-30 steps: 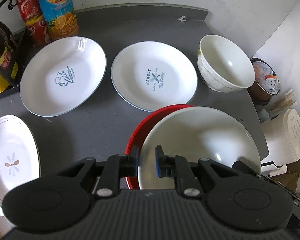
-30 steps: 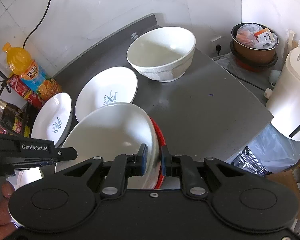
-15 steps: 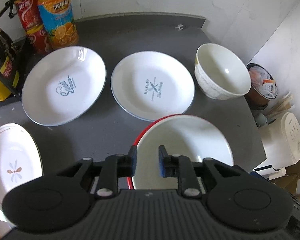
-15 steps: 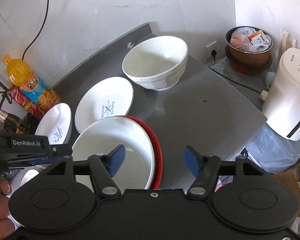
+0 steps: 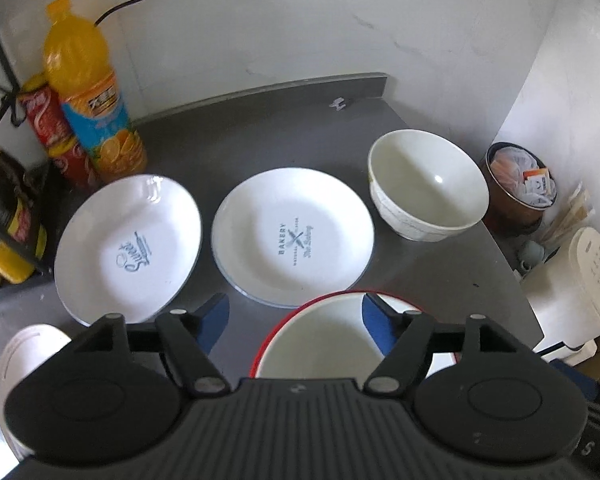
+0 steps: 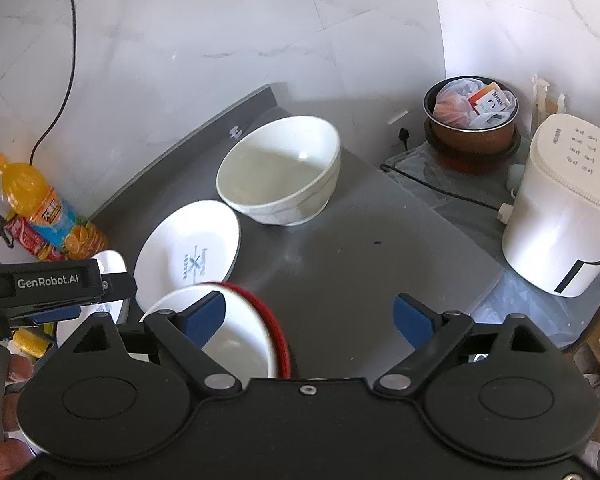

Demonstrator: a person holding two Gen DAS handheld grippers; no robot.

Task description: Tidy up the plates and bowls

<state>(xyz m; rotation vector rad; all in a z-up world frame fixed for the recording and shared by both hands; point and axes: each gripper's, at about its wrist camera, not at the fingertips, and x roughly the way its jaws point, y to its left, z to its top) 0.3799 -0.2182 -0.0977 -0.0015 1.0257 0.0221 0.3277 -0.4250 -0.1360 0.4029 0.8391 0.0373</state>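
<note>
A white bowl (image 5: 320, 344) sits nested in a red-rimmed bowl (image 5: 276, 328) at the near edge of the grey counter (image 5: 432, 276). My left gripper (image 5: 296, 322) hovers over its near-left rim, jaws opening, pads clear of the bowl. My right gripper (image 6: 308, 318) is at the white bowl's (image 6: 236, 340) right side, jaws opening wide; only the red rim (image 6: 270, 316) and counter lie between them. Farther back are a "Sweet" plate (image 5: 128, 240), a "Bakery" plate (image 5: 292, 236) and a deep white bowl (image 5: 428, 184).
A flower-patterned plate (image 5: 28, 344) lies at the near left. An orange juice bottle (image 5: 88, 92) and red cans (image 5: 48, 128) stand at the back left. Off the counter's right edge are a white appliance (image 6: 560, 216) and a brown pot of bags (image 6: 472, 120).
Both grippers were shut on the white bowl's rim; they have let go, opened wide and drawn back upward. The white bowl now rests level inside the red bowl.
</note>
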